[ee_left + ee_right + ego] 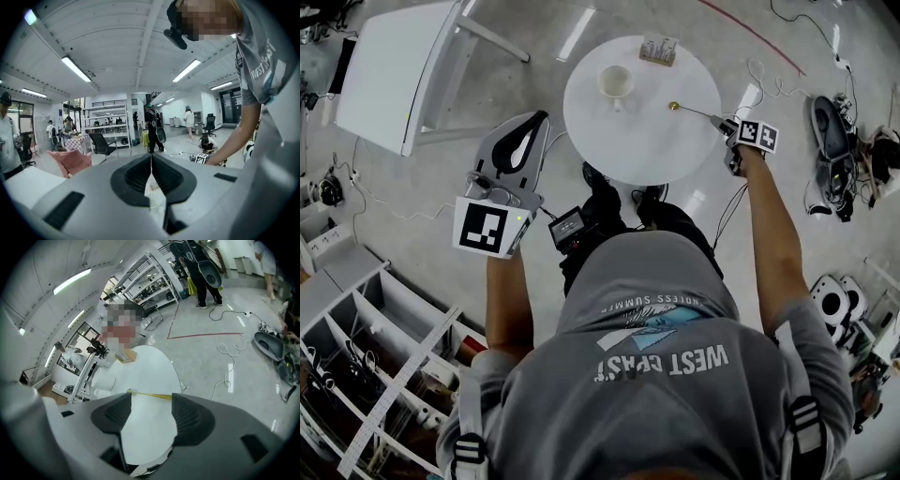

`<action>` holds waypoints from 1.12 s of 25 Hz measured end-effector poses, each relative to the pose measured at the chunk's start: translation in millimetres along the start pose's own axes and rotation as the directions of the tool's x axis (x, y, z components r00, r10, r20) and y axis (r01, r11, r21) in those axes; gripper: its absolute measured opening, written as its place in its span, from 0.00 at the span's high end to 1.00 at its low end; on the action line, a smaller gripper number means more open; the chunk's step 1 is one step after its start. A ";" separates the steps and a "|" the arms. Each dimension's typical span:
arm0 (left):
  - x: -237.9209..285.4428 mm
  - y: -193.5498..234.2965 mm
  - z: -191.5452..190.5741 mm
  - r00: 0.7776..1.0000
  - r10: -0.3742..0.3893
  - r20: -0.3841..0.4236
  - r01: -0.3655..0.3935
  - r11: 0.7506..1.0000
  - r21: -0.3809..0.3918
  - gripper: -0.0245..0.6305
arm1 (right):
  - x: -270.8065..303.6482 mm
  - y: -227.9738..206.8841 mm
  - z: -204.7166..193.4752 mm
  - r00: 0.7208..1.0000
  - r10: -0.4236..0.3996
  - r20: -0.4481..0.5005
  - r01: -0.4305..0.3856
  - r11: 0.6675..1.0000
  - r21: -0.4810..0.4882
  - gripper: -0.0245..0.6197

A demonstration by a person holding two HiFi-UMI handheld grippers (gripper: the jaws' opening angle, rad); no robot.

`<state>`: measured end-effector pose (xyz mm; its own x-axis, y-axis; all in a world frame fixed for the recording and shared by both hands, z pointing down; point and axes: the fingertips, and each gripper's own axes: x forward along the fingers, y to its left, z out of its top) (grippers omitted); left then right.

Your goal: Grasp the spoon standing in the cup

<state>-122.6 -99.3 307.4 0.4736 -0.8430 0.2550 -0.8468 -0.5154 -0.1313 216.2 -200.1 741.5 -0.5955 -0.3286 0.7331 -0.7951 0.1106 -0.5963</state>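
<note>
Two fingers gaping, and the spoon lies flat beyond them

No spoon shows in the cup (616,82) from the head view. The slim gold spoon (692,112) lies on the round white desk (647,155), well apart from the cup, with its bowl end toward 9 o'clock and its handle running out to 3 o'clock, toward the desk's edge. The right gripper (151,404) sits at that edge, just off the handle end, and is by far the nearer one. Its fingers (187,420) stand wide apart with nothing held. In its own view the spoon runs crosswise just past both fingertips, from 9 to 3 o'clock. Whether it touches them I cannot tell. The left gripper (151,159) hangs off the desk at about 8 o'clock, its fingers pressed together on nothing and aimed out into the room. A grasp would likely need the right fingers to close across the handle.
</note>
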 end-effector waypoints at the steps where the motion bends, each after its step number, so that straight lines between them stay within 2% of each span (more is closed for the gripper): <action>1: -0.8 1.1 0.1 1.000 0.000 -0.003 0.000 1.000 0.001 0.95 | 3.6 -1.3 -2.3 1.000 -0.005 -0.011 0.005 1.000 0.000 0.56; 6: -7.9 7.5 1.3 1.000 0.007 -0.012 -0.007 1.000 0.009 0.95 | 14.7 -1.6 -4.2 1.000 -0.011 -0.009 0.011 0.999 0.033 0.56; 12: -18.2 14.1 9.4 1.000 0.022 0.000 -0.022 0.999 0.026 0.95 | -1.4 34.6 22.6 0.994 0.036 0.101 -0.036 0.999 0.004 0.57; 15: -18.7 15.0 14.7 1.000 0.020 0.021 -0.021 0.999 0.050 0.95 | -25.9 68.1 54.3 0.975 0.096 0.201 -0.089 0.995 -0.040 0.57; 18: -19.3 12.9 19.7 0.999 0.021 0.040 -0.024 0.998 0.058 0.95 | -64.1 111.5 83.8 0.939 0.182 0.291 -0.149 0.980 -0.132 0.71; 20: -19.7 10.2 22.1 0.999 0.022 0.049 -0.025 0.998 0.061 0.95 | -97.4 143.7 101.0 0.905 0.241 0.350 -0.173 0.961 -0.215 0.88; 21: -19.8 8.7 22.8 0.998 0.023 0.054 -0.026 0.998 0.062 0.95 | -115.1 161.2 108.6 0.885 0.273 0.376 -0.180 0.947 -0.264 0.92; 24: -19.1 3.9 26.7 0.997 0.027 0.074 -0.031 0.998 0.054 0.95 | -166.0 217.5 124.9 0.825 0.375 0.423 -0.190 0.888 -0.418 0.95; 28: -20.3 -1.8 31.5 0.995 0.029 0.092 -0.034 0.998 0.059 0.95 | -227.5 289.2 134.8 0.775 0.454 0.440 -0.108 0.781 -0.615 0.96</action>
<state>-123.0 -86.1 272.3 0.4693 -0.8681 0.1615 -0.8468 -0.4943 -0.1963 137.1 -219.8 358.2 -0.7718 -0.6169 0.1542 -0.6272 0.6988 -0.3438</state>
